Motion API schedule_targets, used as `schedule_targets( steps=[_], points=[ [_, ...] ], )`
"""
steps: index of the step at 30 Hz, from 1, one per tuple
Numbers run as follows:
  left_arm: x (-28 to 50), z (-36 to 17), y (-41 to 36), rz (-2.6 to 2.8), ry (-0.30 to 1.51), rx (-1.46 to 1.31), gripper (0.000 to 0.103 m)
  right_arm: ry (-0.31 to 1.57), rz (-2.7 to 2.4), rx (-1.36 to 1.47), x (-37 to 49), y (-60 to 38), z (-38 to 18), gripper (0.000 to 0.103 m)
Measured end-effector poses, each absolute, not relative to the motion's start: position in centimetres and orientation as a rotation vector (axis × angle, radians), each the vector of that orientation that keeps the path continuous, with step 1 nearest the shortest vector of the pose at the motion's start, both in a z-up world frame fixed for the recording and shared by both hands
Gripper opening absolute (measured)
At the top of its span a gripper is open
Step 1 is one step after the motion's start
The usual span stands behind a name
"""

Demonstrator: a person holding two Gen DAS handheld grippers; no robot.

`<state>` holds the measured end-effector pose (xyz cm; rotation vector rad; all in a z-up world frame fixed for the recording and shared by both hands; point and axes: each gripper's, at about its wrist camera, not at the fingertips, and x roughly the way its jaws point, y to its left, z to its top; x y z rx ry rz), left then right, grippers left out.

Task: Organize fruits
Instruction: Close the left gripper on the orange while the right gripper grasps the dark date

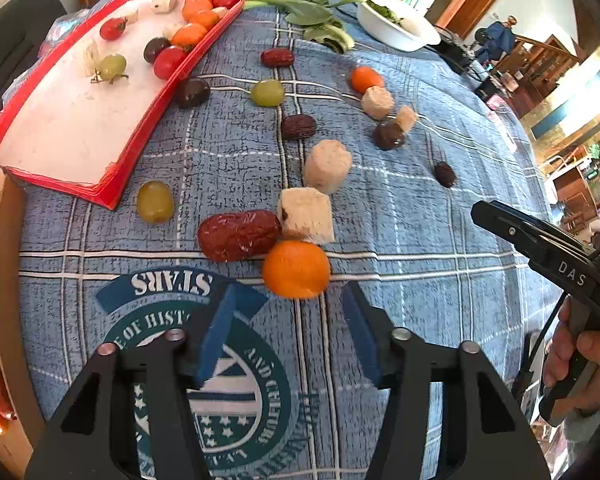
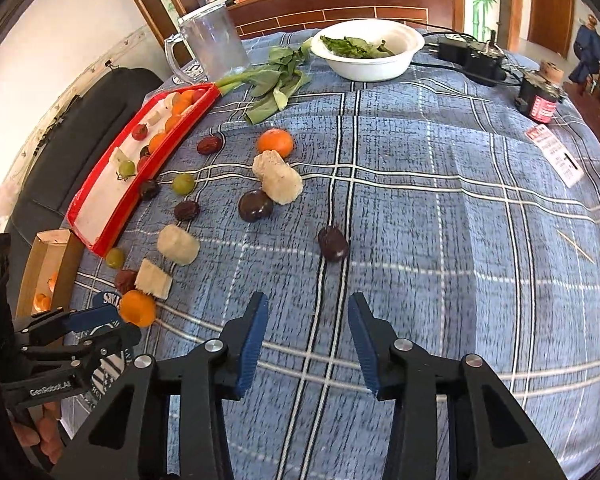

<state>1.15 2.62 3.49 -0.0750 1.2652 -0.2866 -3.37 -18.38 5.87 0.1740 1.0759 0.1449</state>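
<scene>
Fruits and pale chunks lie scattered on the blue plaid cloth. My left gripper (image 1: pixel 289 294) is open, pointing down, with a small orange (image 1: pixel 296 269) just beyond its fingertips and nothing between the pads. A red date (image 1: pixel 238 235), a pale cube (image 1: pixel 306 216) and a green grape (image 1: pixel 155 201) lie close behind the orange. The red tray (image 1: pixel 156 108) at the upper left holds tomatoes, oranges, a grape and a plum. My right gripper (image 2: pixel 307 300) is open and empty, with a dark date (image 2: pixel 333 244) a little ahead of it. The left gripper (image 2: pixel 100 320) also shows at the lower left of the right wrist view.
A white bowl (image 2: pixel 370 70) of greens, a glass mug (image 2: pixel 214 44) and loose leafy greens (image 2: pixel 274 80) stand at the far edge. Black adapters (image 2: pixel 472 56), a small tin (image 2: pixel 538 100) and a card (image 2: pixel 556 156) sit at the far right. A cardboard box (image 2: pixel 46 264) holding oranges is at the left.
</scene>
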Motion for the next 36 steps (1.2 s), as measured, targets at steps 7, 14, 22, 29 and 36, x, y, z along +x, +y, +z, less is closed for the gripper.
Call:
schedule_targets(
  steps=[7, 14, 22, 29, 36],
  points=[
    [1.7, 3.0, 1.9, -0.291, 1.270, -0.078, 0.033, 1.092, 0.149, 0.143, -1.3, -18.4, 4.8, 0.039],
    [1.5, 2.9, 2.5, -0.292, 1.268, -0.121, 0.032, 1.099, 0.137, 0.136, 0.8, -18.8, 3.9, 0.034],
    [0.6, 3.3, 3.1, -0.306, 1.272, -0.131, 0.032, 1.104, 0.143, 0.086, 0.8, -18.1, 3.4, 0.020],
    [-0.2, 3.8, 4.2, -0.316, 1.264, -0.154, 0.032, 1.094, 0.194, 0.170, -1.3, -17.7, 4.8, 0.019],
    [-1.1, 4.8, 5.9, -0.308, 1.242, -0.158, 0.032, 1.084, 0.230, 0.192, -3.4, -15.8, 5.9, 0.019]
  ],
)
